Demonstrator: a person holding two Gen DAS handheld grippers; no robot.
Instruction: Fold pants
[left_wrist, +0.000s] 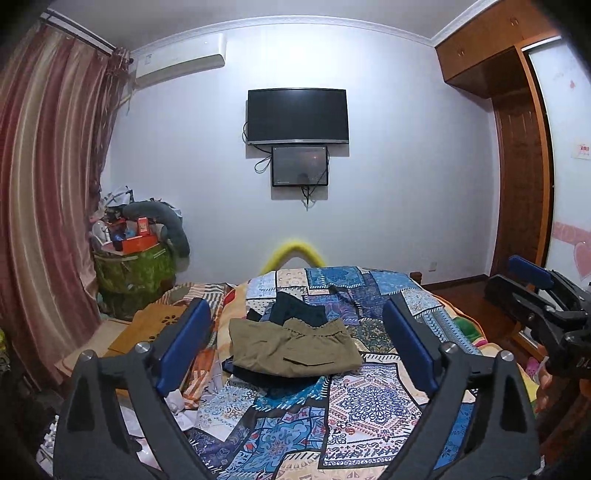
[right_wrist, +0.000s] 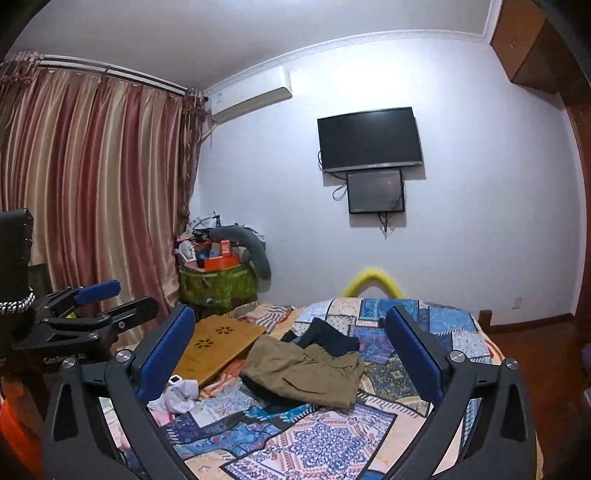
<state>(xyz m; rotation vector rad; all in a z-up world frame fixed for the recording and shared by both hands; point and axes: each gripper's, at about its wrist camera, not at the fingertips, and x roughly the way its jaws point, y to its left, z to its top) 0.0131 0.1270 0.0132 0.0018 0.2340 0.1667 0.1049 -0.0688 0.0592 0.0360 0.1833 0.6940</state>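
Observation:
Khaki pants (left_wrist: 291, 347) lie folded in a compact bundle on the patterned bedspread (left_wrist: 369, 406), on top of dark garments (left_wrist: 295, 308). They also show in the right wrist view (right_wrist: 303, 369), with dark clothes (right_wrist: 328, 339) behind. My left gripper (left_wrist: 297, 317) is open and empty, held above the bed short of the pants. My right gripper (right_wrist: 290, 325) is open and empty too, raised above the bed. Each gripper shows at the edge of the other's view.
A wooden lap tray (right_wrist: 218, 343) lies on the bed's left side near crumpled white cloth (right_wrist: 177, 397). A green bin (right_wrist: 216, 284) piled with clutter stands by the curtain (right_wrist: 92, 184). A TV (left_wrist: 297, 115) hangs on the far wall. A wardrobe (left_wrist: 517, 147) stands to the right.

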